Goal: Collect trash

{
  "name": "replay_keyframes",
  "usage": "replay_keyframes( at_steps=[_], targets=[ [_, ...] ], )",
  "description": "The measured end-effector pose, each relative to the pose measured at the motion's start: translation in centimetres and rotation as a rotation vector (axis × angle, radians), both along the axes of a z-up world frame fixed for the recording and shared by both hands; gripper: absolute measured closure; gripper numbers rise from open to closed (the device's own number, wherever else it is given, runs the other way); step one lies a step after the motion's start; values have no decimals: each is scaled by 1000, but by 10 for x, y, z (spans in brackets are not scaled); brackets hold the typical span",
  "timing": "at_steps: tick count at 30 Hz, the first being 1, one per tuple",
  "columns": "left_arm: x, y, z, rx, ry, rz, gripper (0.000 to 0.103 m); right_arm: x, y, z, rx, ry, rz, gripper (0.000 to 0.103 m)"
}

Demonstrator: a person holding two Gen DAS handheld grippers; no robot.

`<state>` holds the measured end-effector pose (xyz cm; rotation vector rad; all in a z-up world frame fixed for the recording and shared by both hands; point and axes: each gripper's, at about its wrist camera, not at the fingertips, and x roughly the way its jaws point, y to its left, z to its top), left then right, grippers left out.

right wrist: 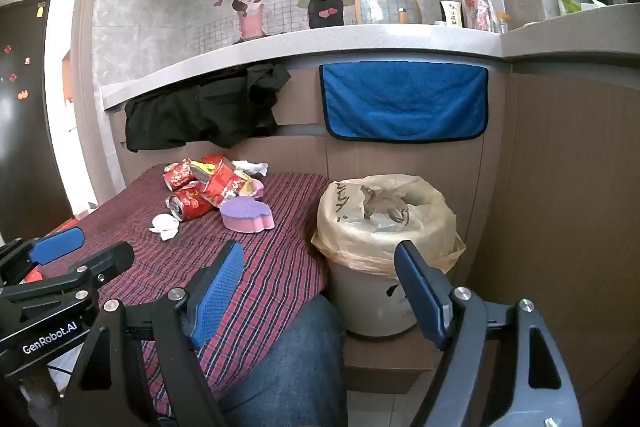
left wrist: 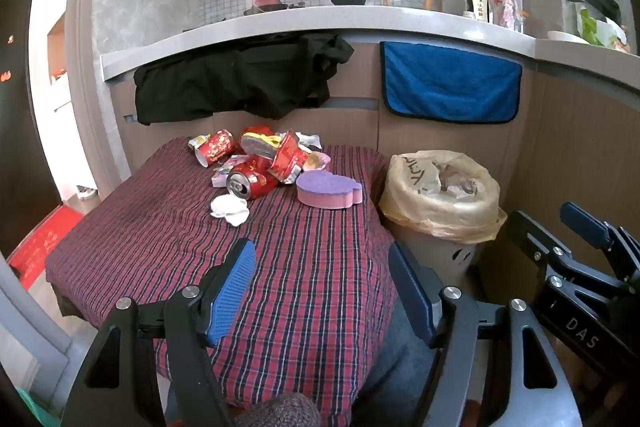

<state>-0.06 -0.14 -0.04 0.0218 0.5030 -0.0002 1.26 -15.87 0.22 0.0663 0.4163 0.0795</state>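
The fingers (left wrist: 236, 291) of our left gripper (left wrist: 320, 291) are standing wide apart with nothing between them, and we are holding them over the near part of the table (left wrist: 320, 287), which a red checked cloth is covering. Our right gripper (right wrist: 320, 291) is also standing wide and empty, hanging over the near right corner of the table, with one finger in front of the trash bin (right wrist: 384, 227). The trash is lying in a heap near the far edge of the table: a red can (left wrist: 250, 183) is lying on its side with the open top turned to us, crushed red paper cups (left wrist: 216, 147) and wrappers are lying behind it, and white crumpled tissue (left wrist: 230, 209) is lying just in front of the can. A purple and pink sponge (left wrist: 328, 191) is lying just beside the heap, toward the right edge. The bin is standing on the floor just beside the right edge of the table, a yellowish bag is lining it, and some trash is already lying inside. Behind, a black cloth (left wrist: 240, 79) and a blue towel (left wrist: 452, 83) are hanging from the counter (left wrist: 240, 27).
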Motion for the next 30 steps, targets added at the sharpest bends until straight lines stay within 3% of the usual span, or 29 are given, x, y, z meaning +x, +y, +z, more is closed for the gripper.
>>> replay_keyframes(
  at_steps=[30],
  targets=[
    [0, 2, 0, -4, 6, 0, 34, 0, -1, -3, 3, 8, 7, 28]
  ],
)
